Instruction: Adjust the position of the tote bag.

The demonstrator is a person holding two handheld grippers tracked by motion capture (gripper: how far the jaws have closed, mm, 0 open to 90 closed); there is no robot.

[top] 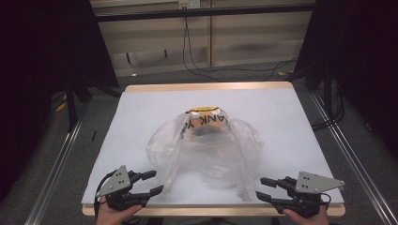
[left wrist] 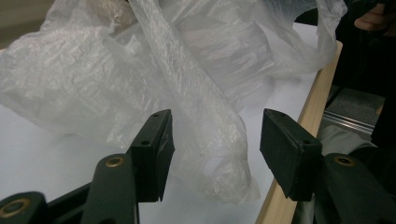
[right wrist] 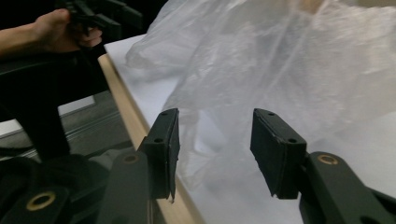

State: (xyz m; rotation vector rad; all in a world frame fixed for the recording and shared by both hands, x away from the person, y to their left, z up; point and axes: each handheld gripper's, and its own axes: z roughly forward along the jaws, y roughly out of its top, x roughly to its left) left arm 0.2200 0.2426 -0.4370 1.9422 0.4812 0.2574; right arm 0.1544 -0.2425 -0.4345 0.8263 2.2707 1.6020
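A crumpled clear plastic bag [top: 206, 150] lies in the middle of the white table [top: 291, 131]. A tan object with black lettering [top: 206, 119] sits inside it at the far end. My left gripper [top: 157, 182] rests at the near left corner and points at the bag, jaws open. In the left gripper view a twisted strip of the bag [left wrist: 205, 121] runs between the jaws of this gripper [left wrist: 217, 126], untouched by the pads. My right gripper [top: 259, 188] is at the near right, also open. In the right gripper view its jaws [right wrist: 212, 121] frame the bag's edge [right wrist: 289, 60] without touching it.
The table's wooden front edge [top: 211, 212] runs just under both hands. Metal rails [top: 56, 164] flank the table, and cables [top: 197, 65] trail on the floor behind it. Dark curtains hang on both sides. The other hand [right wrist: 51, 28] appears in the right gripper view.
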